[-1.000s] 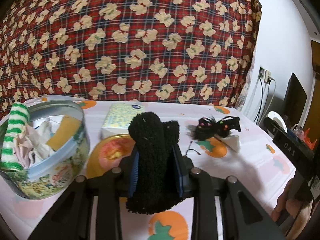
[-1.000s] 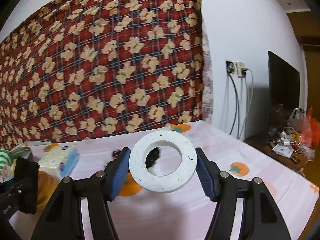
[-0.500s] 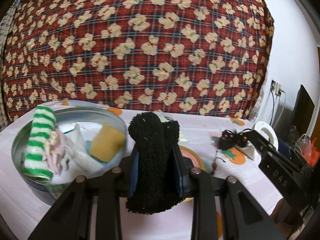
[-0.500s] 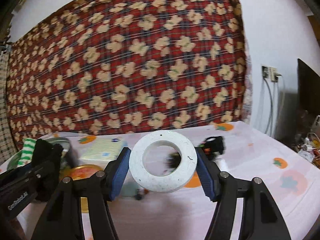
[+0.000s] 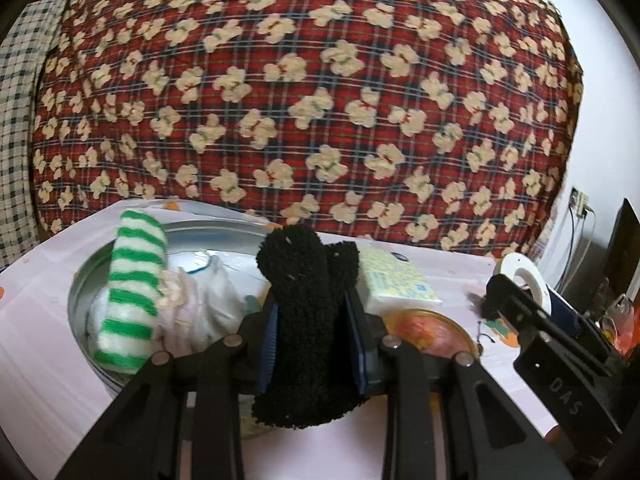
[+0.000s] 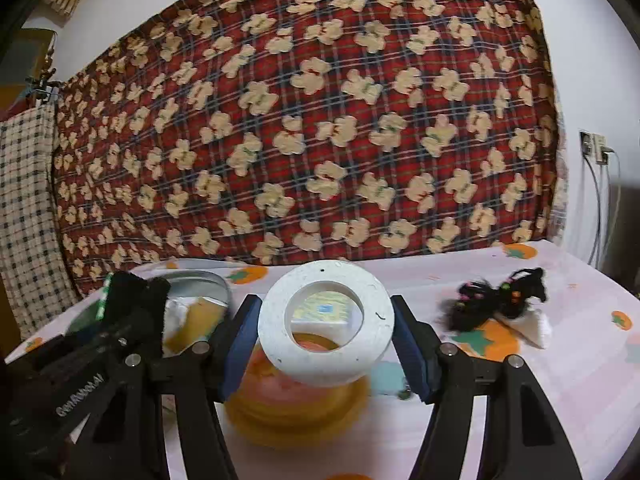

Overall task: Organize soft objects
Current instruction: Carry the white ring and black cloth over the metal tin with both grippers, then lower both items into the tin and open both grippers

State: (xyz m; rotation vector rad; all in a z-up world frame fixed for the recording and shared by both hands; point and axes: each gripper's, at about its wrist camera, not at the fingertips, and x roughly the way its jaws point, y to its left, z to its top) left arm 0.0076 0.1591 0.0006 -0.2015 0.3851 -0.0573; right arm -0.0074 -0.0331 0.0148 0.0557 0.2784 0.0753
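My left gripper (image 5: 312,320) is shut on a fuzzy black sock (image 5: 308,304) and holds it over the right edge of a round metal tin (image 5: 224,234). The tin holds a green-and-white striped sock (image 5: 132,284), pale cloths and a yellow sponge (image 6: 196,316). My right gripper (image 6: 326,332) is shut on a white foam ring (image 6: 326,320) and holds it above the tin's orange lid (image 6: 296,396). A black fuzzy hair tie (image 6: 496,300) lies on the table to the right.
A yellow-patterned tissue pack (image 5: 394,284) lies behind the lid. A white wedge (image 6: 532,326) sits beside the hair tie. A red plaid blanket (image 5: 312,92) hangs at the back. The table has a pink cloth with orange fruit prints (image 6: 512,268).
My left gripper has carried the black sock leftward to the tin's edge. My right gripper has swung left with the ring, now over the orange lid.
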